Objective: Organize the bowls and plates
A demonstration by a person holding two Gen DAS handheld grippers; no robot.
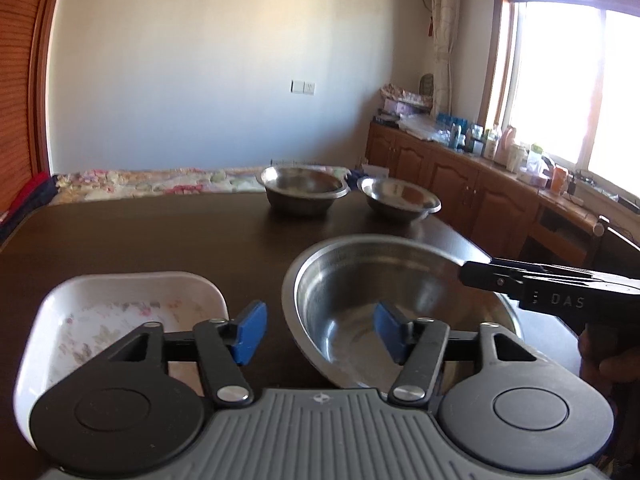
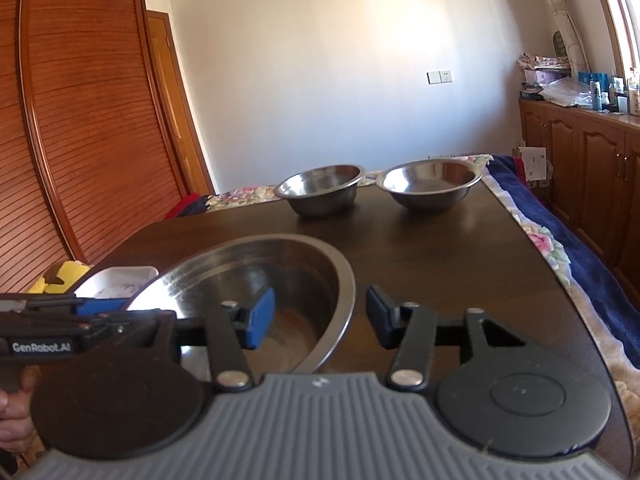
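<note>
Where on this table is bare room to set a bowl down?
Free: the left half of the table, beyond the white dish, and the strip between the big bowl and two far bowls. Crowded: the near edge.

Black claw (image 1: 320,330), blue fingertips (image 1: 251,332)

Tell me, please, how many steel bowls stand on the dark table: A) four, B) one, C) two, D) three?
D: a large steel bowl sits near the grippers, and two smaller steel bowls stand side by side at the far edge of the table.
</note>
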